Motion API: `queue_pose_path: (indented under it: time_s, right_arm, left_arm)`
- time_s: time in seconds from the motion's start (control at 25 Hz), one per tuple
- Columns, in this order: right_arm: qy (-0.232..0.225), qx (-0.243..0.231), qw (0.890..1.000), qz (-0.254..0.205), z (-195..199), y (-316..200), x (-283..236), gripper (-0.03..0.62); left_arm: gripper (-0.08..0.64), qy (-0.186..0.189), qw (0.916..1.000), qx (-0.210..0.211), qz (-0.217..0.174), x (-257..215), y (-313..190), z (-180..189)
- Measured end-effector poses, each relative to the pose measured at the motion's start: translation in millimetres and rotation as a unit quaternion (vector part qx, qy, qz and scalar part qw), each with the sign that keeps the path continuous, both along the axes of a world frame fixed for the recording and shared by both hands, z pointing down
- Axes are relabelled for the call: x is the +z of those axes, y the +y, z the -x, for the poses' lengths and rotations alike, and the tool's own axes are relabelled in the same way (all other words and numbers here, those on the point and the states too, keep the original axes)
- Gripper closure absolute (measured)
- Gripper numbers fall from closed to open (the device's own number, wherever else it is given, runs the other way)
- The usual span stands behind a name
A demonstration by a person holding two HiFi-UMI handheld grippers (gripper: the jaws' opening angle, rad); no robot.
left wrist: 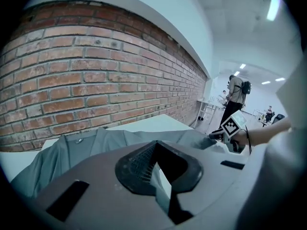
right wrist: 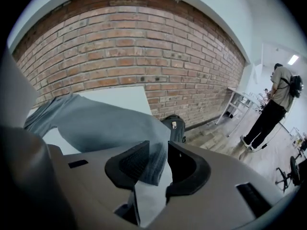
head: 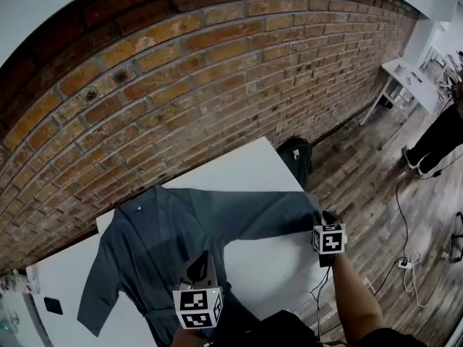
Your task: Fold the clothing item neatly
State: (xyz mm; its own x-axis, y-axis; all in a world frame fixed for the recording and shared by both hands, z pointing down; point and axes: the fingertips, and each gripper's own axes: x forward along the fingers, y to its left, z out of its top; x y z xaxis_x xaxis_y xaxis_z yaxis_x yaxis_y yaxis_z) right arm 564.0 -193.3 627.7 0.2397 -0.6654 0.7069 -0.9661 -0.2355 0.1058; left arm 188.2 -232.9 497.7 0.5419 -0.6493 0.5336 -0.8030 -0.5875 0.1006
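Garment [head: 166,230] lies spread flat on white counter [head: 246,161]. Right tool [right wrist: 158,150] part open, sleeve cuff [right wrist: 154,163] between pads, not pinched. Close near cuff edge, carry flat across body, avoid dragging. Left tool [left wrist: 156,147] shut, empty, over garment's lower edge. Count: one garment, two tools, one counter.

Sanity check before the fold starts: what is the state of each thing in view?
shirt, spread flat on the table, unfolded, sleeves out.
sleeve cuff, lying between the right gripper's jaws, not pinched.
left gripper, shut, nothing visibly held.
right gripper, open around the cuff.
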Motion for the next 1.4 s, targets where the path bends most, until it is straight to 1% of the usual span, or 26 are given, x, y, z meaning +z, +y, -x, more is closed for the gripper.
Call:
queue_pose_path:
  time_s: [0.08, 0.24, 0.36, 0.44, 0.52, 0.56, 0.64, 0.72, 0.88, 0.96, 1.08, 1.2, 1.28, 1.4]
  right_arm:
    - [-0.013, -0.01, 1.0, 0.016, -6, -2, 11, 0.486]
    - [-0.049, -0.007, 0.999, 0.016, -13, -10, 16, 0.486]
    - [-0.075, -0.011, 0.997, 0.024, -14, -12, 18, 0.486]
    - [-0.079, -0.022, 0.996, 0.036, -13, -13, 16, 0.488]
    - [-0.083, -0.028, 0.995, 0.052, -11, -14, 16, 0.503]
    - [-0.085, -0.026, 0.994, 0.06, -10, -14, 17, 0.526]
    - [-0.08, -0.017, 0.994, 0.071, -9, -14, 18, 0.526]
    - [-0.067, -0.01, 0.995, 0.069, -11, -14, 17, 0.531]
    - [-0.021, -0.007, 0.998, 0.053, -12, -13, 19, 0.565]
    - [-0.013, -0.007, 0.999, 0.045, -9, -13, 18, 0.569]
    - [-0.045, 0.008, 0.999, 0.008, -1, -14, 7, 0.569]
    - [-0.085, 0.025, 0.995, -0.047, 7, -21, -17, 0.569]
    - [-0.092, 0.016, 0.993, -0.072, 17, -30, -35, 0.569]
    - [-0.099, -0.017, 0.99, -0.1, 44, -47, -64, 0.569]
  left_arm:
    - [0.565, -0.01, 0.9999, 0.001, -0.002, 1, 1, -3]
    - [0.565, -0.017, 0.9998, -0.008, -0.002, 3, 0, -3]
    - [0.565, -0.026, 0.9996, 0.0, -0.004, 3, 2, -8]
    - [0.565, -0.033, 0.9994, 0.005, -0.005, 4, 5, -10]
    - [0.565, -0.036, 0.9993, 0.008, -0.003, 5, 7, -12]
    - [0.565, -0.038, 0.9993, 0.009, -0.002, 6, 8, -13]
    - [0.565, -0.04, 0.9991, 0.011, 0.0, 7, 10, -15]
    - [0.565, -0.041, 0.9991, 0.014, -0.002, 6, 11, -17]
    - [0.565, -0.044, 0.9989, 0.013, -0.01, 1, 15, -17]
    - [0.565, -0.035, 0.9993, 0.012, -0.004, -1, 17, -16]
    - [0.565, -0.014, 0.9999, 0.006, 0.008, -5, 19, -14]
    - [0.565, -0.014, 0.9999, -0.004, 0.0, -10, 18, -8]
    - [0.565, -0.013, 0.9998, -0.016, -0.004, -13, 18, -3]
    - [0.565, -0.015, 0.9994, -0.031, -0.007, -15, 19, 6]
